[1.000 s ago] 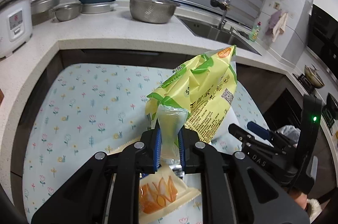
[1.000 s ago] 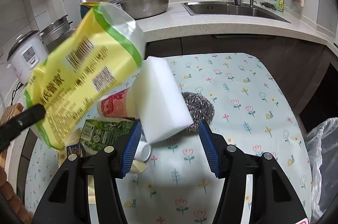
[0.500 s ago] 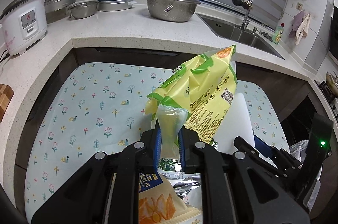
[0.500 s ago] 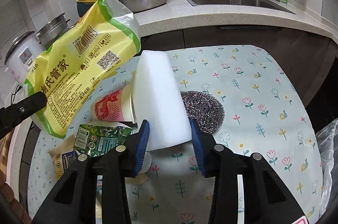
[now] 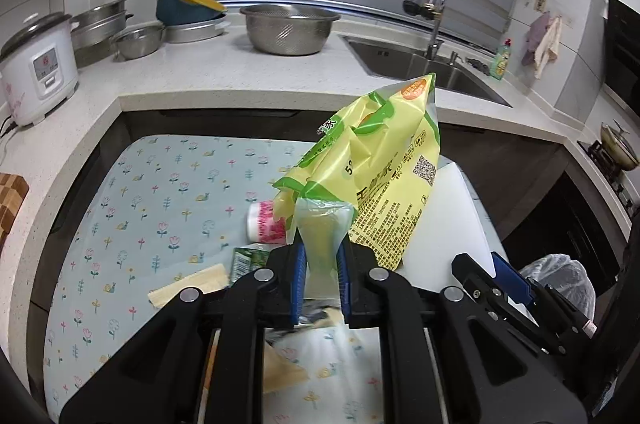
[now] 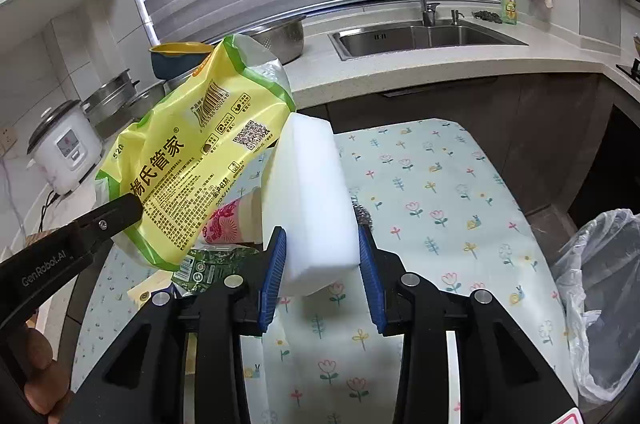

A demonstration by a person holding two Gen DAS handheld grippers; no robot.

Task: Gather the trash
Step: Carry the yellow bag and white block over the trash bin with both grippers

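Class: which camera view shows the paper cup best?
The left wrist view: the paper cup lies on its side, rim showing, partly behind the yellow bag. In the right wrist view, bag and white sponge hide most of it.

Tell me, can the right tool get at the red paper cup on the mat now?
Probably not. The right tool is shut on the white sponge, and the red paper cup lies behind that sponge, under the yellow bag held by the left tool.

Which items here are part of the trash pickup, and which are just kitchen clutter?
Job: yellow bag in left claw; white sponge block in right claw; paper cup; green wrapper; bin liner.
Clutter: rice cooker; colander; dish soap.
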